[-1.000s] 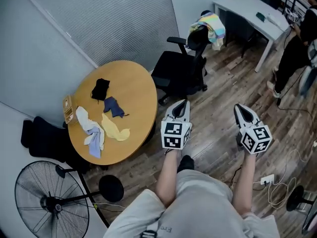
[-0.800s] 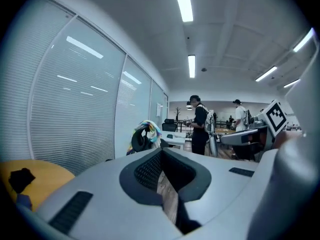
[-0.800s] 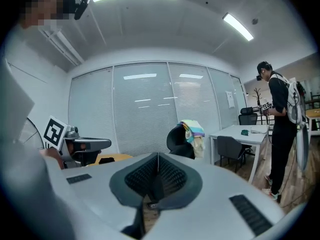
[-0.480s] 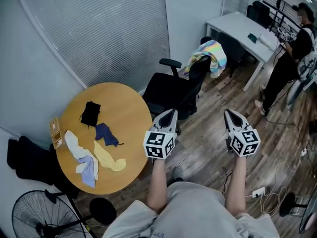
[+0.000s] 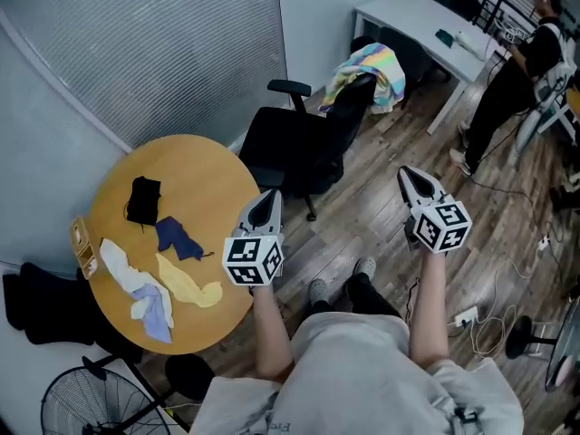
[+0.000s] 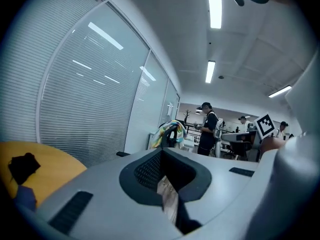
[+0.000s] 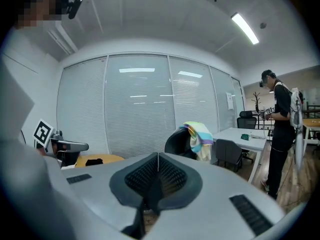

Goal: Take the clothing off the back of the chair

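Observation:
A pastel striped garment hangs over the back of a black office chair in the head view. The same garment shows small in the left gripper view, and larger, draped on the chair back, as the garment in the right gripper view. My left gripper is shut and empty, hovering by the round table's edge, short of the chair. My right gripper is also shut and empty, over the wood floor to the right of the chair. Both point toward the chair.
A round wooden table at left carries several small cloths and a black item. A white desk stands behind the chair. A person stands at far right. Cables and a power strip lie on the floor; a fan stands at lower left.
Both grippers and my view have moved forward toward the chair. The chair and garment now sit nearer and more central; the table has slid toward the lower left.

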`<state>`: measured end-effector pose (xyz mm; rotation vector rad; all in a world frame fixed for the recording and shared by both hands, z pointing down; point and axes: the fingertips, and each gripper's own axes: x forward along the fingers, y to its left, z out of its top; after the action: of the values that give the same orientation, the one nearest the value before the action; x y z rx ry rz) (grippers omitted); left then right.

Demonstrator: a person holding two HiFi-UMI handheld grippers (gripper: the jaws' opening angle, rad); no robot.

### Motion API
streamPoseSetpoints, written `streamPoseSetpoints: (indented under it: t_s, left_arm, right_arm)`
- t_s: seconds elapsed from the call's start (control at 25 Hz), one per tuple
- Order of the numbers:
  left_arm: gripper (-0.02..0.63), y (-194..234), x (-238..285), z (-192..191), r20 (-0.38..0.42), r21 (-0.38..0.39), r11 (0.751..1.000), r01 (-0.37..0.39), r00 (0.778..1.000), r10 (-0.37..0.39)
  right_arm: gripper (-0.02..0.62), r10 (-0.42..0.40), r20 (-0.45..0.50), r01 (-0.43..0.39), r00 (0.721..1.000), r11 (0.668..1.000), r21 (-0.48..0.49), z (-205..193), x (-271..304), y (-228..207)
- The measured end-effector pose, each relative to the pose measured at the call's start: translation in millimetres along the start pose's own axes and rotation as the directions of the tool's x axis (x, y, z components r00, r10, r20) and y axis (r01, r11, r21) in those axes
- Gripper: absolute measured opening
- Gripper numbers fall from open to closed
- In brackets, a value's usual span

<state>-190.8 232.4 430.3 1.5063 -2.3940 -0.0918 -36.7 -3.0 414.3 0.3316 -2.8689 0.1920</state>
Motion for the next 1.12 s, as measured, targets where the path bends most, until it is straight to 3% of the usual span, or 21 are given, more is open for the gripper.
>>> streamPoseSetpoints:
  t_s: [0.28,0.48,0.68,0.92,1.12]
  left_arm:
    - [0.026,25,3,-3,-0.013,-0.020,0.998,-0.066,0.998,0.066]
    - [0.027,26,40,4,-0.038,0.043,0.995,-0.090,0.995,0.092]
    - [0.026,7,102,28,-0.044,0.071,0.994,-0.078,0.996,0.081]
    - [0.026,-28,166,41,-0.069,0.116,0.992,-0.040,0.996,0.049]
    - [0.026,-43,199,42,-0.066,0.090,0.995,-0.034,0.997,0.040]
  right_arm:
    - [0.025,0.049,-0.027,-0.048,0.998,0.996,0.069,4,36,-17]
    - [0.023,0.083,-0.011,-0.082,0.997,0.994,0.073,14,68,-48]
    - [0.023,0.151,-0.002,-0.150,0.989,0.987,0.054,26,97,-88]
    - [0.023,0.136,0.049,-0.139,0.989,0.989,0.048,50,111,-150]
    - [0.023,0.144,0.062,-0.148,0.988,0.987,0.061,53,116,-190]
